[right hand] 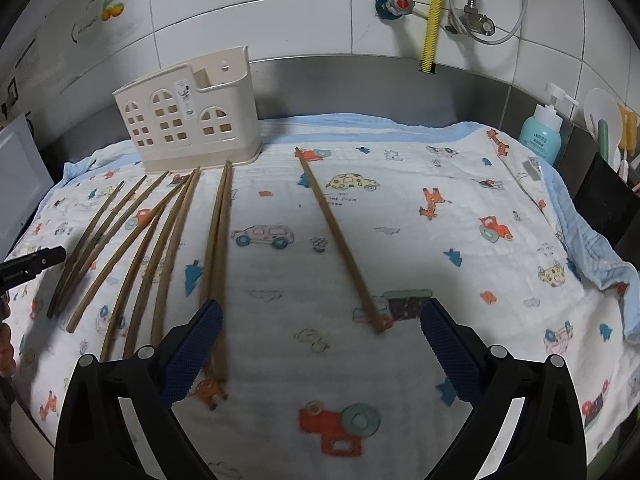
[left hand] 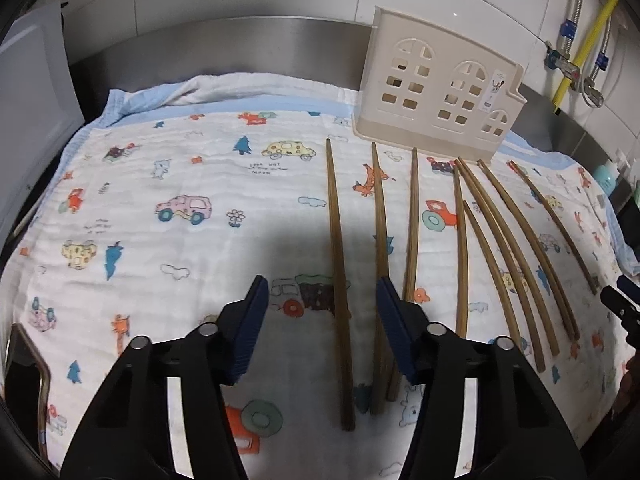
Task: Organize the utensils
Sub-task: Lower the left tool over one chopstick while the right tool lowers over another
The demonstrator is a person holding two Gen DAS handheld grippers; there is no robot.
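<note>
Several brown wooden chopsticks [left hand: 492, 248] lie side by side on a cartoon-print cloth [left hand: 180, 208]; they also show in the right wrist view [right hand: 160, 248]. A cream house-shaped utensil holder [left hand: 436, 88] stands upright at the back, also in the right wrist view [right hand: 188, 116]. My left gripper [left hand: 322, 284] is open and empty, low over the leftmost chopstick [left hand: 340, 280], which lies between its fingers. My right gripper [right hand: 322, 312] is open and empty, with one lone slanted chopstick [right hand: 340, 240] ending between its fingers.
A tiled wall with pipes and a yellow hose [right hand: 432, 16] is behind. A teal soap bottle [right hand: 540, 132] and a dark rack stand at the right. A white panel [left hand: 32, 120] stands at the left. A steel ledge [right hand: 360, 84] runs behind the cloth.
</note>
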